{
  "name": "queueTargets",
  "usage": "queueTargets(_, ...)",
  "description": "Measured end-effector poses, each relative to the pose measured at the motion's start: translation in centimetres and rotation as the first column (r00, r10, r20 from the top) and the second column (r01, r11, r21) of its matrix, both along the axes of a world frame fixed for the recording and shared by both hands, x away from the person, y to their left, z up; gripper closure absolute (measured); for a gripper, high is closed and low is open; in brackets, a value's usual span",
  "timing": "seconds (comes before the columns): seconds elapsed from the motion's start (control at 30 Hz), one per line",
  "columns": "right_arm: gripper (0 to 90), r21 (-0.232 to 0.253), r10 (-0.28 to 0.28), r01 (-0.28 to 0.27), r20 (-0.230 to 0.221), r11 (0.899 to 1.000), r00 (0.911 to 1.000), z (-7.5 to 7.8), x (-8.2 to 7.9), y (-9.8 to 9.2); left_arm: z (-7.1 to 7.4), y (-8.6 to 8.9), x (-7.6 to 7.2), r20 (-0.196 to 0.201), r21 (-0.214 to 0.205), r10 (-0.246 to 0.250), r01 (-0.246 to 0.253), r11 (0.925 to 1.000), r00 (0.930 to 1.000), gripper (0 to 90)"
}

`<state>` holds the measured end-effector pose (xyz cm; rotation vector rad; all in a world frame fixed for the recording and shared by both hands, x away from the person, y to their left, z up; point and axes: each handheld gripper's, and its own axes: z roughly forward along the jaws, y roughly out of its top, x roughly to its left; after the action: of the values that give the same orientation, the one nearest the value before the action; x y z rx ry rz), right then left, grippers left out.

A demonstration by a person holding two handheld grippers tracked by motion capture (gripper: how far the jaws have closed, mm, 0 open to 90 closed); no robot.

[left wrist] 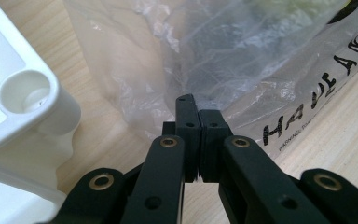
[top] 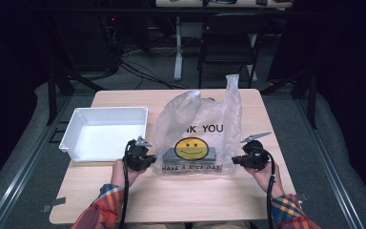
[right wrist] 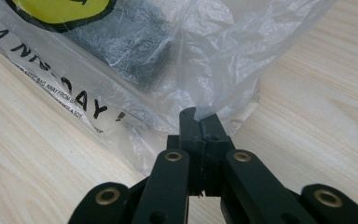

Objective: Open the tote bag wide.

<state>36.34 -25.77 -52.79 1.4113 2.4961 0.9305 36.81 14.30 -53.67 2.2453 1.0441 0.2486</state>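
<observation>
The left gripper [left wrist: 198,109] has its two black jaws pressed together on the thin film at the lower left corner of a clear plastic bag [left wrist: 242,51]; in the left gripper view the crinkled plastic bunches right at the jaw tips. The right gripper [right wrist: 199,119] is likewise clamped tight, pinching the film at the bag's lower right corner, with the plastic pulled into folds around its tips. From the high view, the left gripper [top: 140,155] and right gripper [top: 250,157] sit at opposite lower corners of the plastic bag [top: 195,129], each held in a hand that comes in from the bottom edge, with plaid sleeves at the wrists and a black cable trailing back from each gripper. The bag stands in the middle of a light wooden table [top: 171,195], its handles rising loosely at the top. Printed on its front in black capitals are "NK YOU", the start of the first word lost in a fold, then a yellow smiley face [top: 191,148], and below it "HAVE A NICE DAY". Fine print runs under that line in the gripper views, too small to read beyond the word "WARNING". Behind the smiley, inside the bag, lies a dark grey block [top: 169,155] resting at the bottom. Just to the left of the bag, near the left gripper, a white plastic bin [top: 71,129] sits on the table. Beyond the table stands a dark chair [top: 228,43].
</observation>
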Motion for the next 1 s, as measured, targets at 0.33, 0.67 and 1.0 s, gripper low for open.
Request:
queueTargets(0.33, 90.0, -0.030, 0.010, -0.010, -0.014, 0.999, 0.9998, -0.7, 0.0, 0.5, 0.1, 0.0, 0.0, -0.013, 0.028, -0.017, 0.018, 0.9995, 0.9998, 85.3)
queueTargets(0.67, 90.0, -0.088, 0.013, -0.019, -0.064, 0.996, 0.9979, -1.7, 0.2, 0.7, -1.2, -1.1, 0.0, -0.054, 0.099, -0.044, 0.050, 0.9939, 0.9976, 89.7)
queueTargets(1.0, 58.5, 0.001, 0.036, -0.036, 0.019, 0.999, 0.9992, 0.8, 0.0, -0.4, -1.7, -1.0, 0.4, -0.080, 0.108, -0.044, 0.053, 0.9927, 0.9958, 89.3)
